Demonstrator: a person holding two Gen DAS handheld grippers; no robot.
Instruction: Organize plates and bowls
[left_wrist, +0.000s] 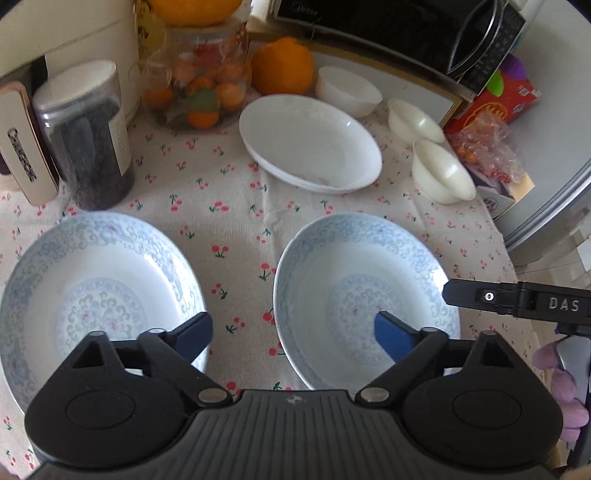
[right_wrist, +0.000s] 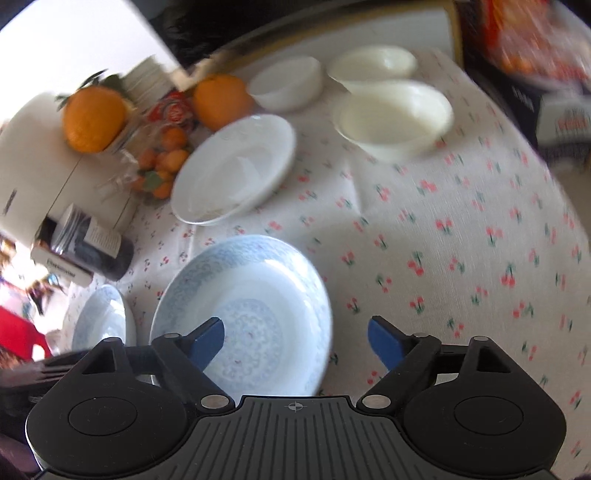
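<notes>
The sorting looks barely begun. 2 blue-patterned plates lie side by side on the near part of the cherry-print tablecloth (left_wrist: 229, 206), apart from each other: the left blue plate (left_wrist: 99, 295) and the right blue plate (left_wrist: 362, 295). Farther back sit the white plates (left_wrist: 310, 144), which appear to be 2 already nested, so that pair may count as done. 3 small white bowls stand loose at the far right: the far bowl (left_wrist: 347, 90), the middle bowl (left_wrist: 413, 120) and the near bowl (left_wrist: 441, 171). None is stacked in another. The blue plates and the bowls are what seems left to gather.

The left gripper (left_wrist: 293, 334) hovers over the gap between the 2 blue plates, jaws spread wide, holding nothing. The right gripper (right_wrist: 295, 341) also has its jaws wide apart and empty; it straddles the right rim of the right blue plate (right_wrist: 243, 310), though contact cannot be told, since that view is blurred.
</notes>
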